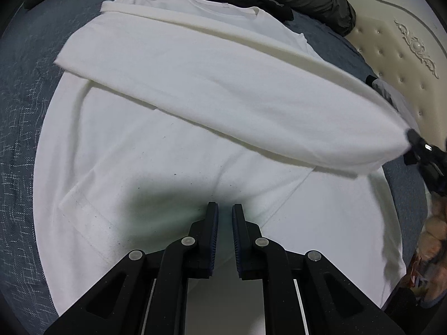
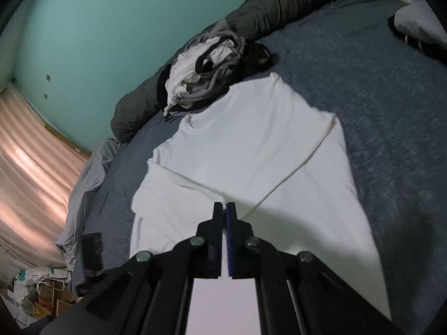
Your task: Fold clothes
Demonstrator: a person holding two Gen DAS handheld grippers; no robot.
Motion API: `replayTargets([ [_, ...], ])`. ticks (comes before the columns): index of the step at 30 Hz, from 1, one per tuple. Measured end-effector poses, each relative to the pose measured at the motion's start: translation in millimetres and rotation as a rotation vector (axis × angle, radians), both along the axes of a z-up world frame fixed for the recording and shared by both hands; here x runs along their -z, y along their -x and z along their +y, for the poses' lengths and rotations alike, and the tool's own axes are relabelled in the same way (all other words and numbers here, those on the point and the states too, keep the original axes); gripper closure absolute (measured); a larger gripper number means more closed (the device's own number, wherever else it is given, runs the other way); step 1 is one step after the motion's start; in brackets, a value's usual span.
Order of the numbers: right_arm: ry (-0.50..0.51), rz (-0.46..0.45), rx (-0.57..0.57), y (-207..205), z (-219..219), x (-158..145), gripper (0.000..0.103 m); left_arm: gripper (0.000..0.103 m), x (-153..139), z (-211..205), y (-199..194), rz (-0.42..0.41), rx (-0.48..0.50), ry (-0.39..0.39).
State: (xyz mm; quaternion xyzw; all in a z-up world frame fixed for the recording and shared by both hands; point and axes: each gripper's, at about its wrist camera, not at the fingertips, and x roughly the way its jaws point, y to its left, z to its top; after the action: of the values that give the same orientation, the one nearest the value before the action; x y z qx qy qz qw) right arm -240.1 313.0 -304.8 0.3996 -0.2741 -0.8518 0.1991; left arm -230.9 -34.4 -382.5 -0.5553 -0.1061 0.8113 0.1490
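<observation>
While my right gripper (image 2: 225, 205) pinches the white shirt's (image 1: 156, 150) lifted side and my left gripper (image 1: 225, 209), nearly closed and empty, hovers above the shirt's lower half, the fold is only beginning, with the clothes pile (image 2: 206, 67) beyond the shirt's collar untouched.

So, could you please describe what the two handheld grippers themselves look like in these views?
Both look alike. The left gripper and the right gripper are matte black plastic, each with two flat, narrow jaws lined with ribbed blue pads. Angular black linkage arms with cut-outs fan back from the jaws, joined by round silver-grey pivot pins. A pale flat panel sits between the arms. No cables, markings or sleeves are visible.
</observation>
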Motion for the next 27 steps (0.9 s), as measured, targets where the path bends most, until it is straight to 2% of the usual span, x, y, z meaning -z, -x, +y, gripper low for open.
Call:
replayTargets([
  [4,-0.005,-0.003,0.03,-23.1,15.6,-16.9,0.101,0.092,-0.6,1.3,-1.7,0.002,0.004,0.006],
  [8,0.055,-0.089,0.098,-23.4,35.9,10.0,0.101,0.092,-2.5,0.8,-3.2,0.003,-0.004,0.007],
  [12,0.058,-0.129,0.123,-22.7,42.1,35.9,0.101,0.092,-16.1,-10.9,-2.2,0.034,-0.034,0.016],
  [15,0.058,-0.132,0.127,-19.7,47.4,43.8,0.101,0.092,-27.6,-42.1,6.6,0.07,-0.081,0.066],
  [20,0.061,-0.126,0.119,-13.9,52.1,47.2,0.101,0.092,-33.0,-94.0,36.2,0.075,-0.189,0.149],
  [27,0.072,-0.116,0.174,-14.0,69.3,51.8,0.101,0.092,-24.7,-107.8,77.3,0.067,-0.203,0.218],
])
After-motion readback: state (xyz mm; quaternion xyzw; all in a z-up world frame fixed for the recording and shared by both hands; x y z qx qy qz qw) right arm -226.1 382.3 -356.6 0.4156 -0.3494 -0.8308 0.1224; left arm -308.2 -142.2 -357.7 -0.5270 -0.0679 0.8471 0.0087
